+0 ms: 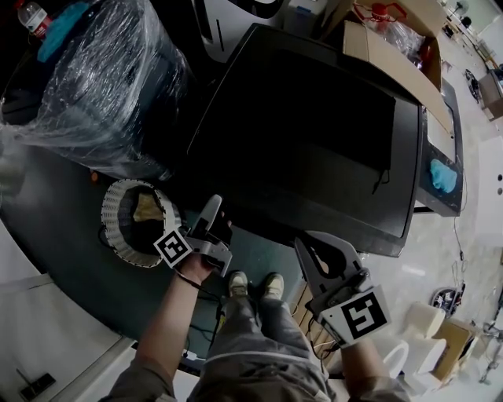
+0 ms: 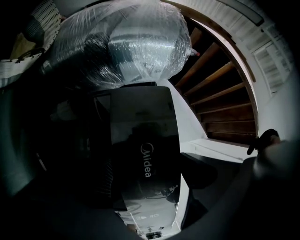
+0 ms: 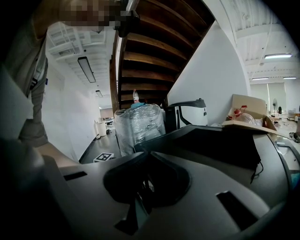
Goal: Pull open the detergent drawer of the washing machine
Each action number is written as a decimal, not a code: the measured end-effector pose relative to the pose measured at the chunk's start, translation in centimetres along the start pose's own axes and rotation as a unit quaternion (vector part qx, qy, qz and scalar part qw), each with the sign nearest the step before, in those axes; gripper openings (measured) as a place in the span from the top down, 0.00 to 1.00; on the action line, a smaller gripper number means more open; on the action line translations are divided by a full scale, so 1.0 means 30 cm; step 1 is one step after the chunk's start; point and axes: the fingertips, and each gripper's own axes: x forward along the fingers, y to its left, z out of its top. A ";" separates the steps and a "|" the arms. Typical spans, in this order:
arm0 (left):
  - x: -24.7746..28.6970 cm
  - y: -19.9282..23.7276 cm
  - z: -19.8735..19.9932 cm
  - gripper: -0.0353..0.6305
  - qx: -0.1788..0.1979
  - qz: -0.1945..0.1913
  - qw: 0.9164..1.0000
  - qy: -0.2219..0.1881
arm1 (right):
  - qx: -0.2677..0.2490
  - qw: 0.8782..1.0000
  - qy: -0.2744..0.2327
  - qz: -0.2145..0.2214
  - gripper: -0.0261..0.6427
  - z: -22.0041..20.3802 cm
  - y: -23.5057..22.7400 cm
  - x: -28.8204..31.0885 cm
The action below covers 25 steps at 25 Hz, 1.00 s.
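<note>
Bundle, bulky and dark, wrapped in clear plastic film point(image 1: 102, 78), at far left on dark floor; clear bottle point(image 1: 31, 16) on top. Round white ribbed basket point(image 1: 118, 228) just below bundle in head view, near left hand-held gripper point(image 1: 216, 213). That gripper turned on its side, tip at front upper edge of black-topped washing machine point(image 1: 314, 133). Jaws spread wide, one on either side of glossy dark detergent drawer panel with Midea lettering point(image 2: 145, 140). Contact with panel not determinable: jaws in deep shadow. Drawer at left end of machine front; pulled out or flush not readable. Further right, right hand-held gripper point(image 1: 305, 245) close before machine's front edge, jaws pressed together at tips, nothing pinched. Open brown cardboard box point(image 1: 393, 59) at machine's far right edge.
</note>
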 end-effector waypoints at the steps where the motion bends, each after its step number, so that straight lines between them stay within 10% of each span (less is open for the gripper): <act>1: 0.000 0.001 -0.001 0.27 -0.001 0.000 1.000 0.000 | -0.007 1.000 0.004 0.003 0.91 -0.011 -0.003 -0.004; 25: -0.331 -0.025 -0.085 0.27 -0.018 0.018 1.000 0.011 | -0.009 0.999 0.023 0.036 0.91 -0.024 0.143 0.001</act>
